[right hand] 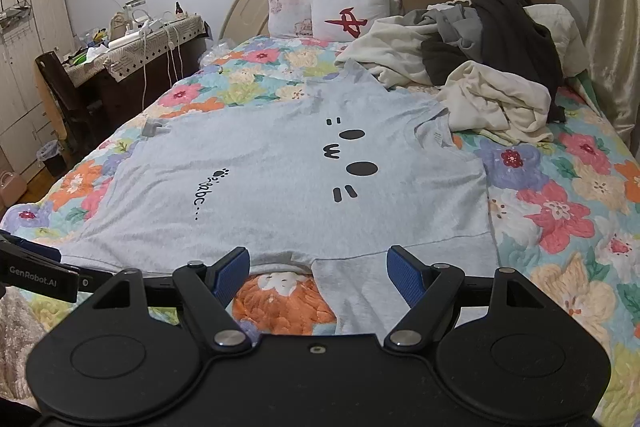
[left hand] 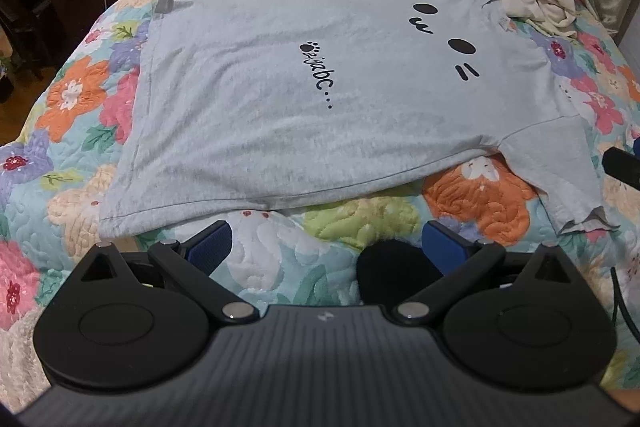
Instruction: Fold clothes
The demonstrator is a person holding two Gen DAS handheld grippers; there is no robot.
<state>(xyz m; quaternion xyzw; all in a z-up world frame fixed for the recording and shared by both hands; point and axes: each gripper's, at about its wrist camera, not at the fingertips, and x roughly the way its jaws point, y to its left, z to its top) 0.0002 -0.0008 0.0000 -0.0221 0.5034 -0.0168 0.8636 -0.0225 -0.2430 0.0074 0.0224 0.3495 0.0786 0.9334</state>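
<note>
A light grey T-shirt (left hand: 320,99) with a black cat-face print lies spread flat, front up, on the floral quilt (left hand: 72,99), collar to the right. My left gripper (left hand: 326,245) is open and empty, just short of the shirt's near side hem. My right gripper (right hand: 318,271) is open and empty over the near sleeve (right hand: 360,291) of the same shirt (right hand: 280,179). The left gripper's body (right hand: 40,273) shows at the left edge of the right wrist view.
A pile of cream, grey and dark clothes (right hand: 492,67) lies at the far right by the shirt collar. Pillows (right hand: 340,7) lean on the headboard. A cluttered desk (right hand: 132,43) and chair stand left of the bed. The quilt (right hand: 560,211) lies bare to the right.
</note>
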